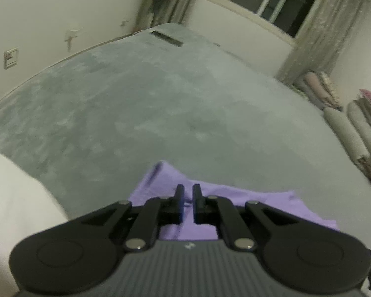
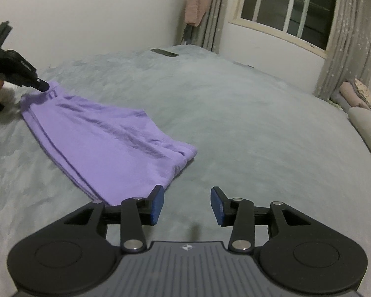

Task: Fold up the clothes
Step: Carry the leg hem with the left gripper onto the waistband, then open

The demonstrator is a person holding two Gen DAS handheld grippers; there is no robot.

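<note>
Purple garment [image 2: 104, 143], folded into a long flat strip, lies on the grey bed [image 2: 235, 113], running from the far left corner toward our right gripper [image 2: 187, 204]. We judge it a thin, soft knit: light, limp, with no stiffness of its own, so any lifted part should droop and drag the layers beneath. Stacked edges show along its near side, which suggests several layers that could slide apart if we take only the top one. The plush bed cover looks as though it would cling a little to the fabric and resist sliding.

Our left gripper [image 2: 43, 87] is at the far end, its jaws clenched; in its own view the tips [image 1: 188, 193] sit over the cloth, and a small pucker between them suggests a pinch of fabric, though we cannot be sure the cloth is caught. Our right gripper is released, jaws apart with nothing between them, its left pad just beside the near corner.

We would take hold at the corners, through all layers, one end in each gripper, to keep the strip taut.
</note>
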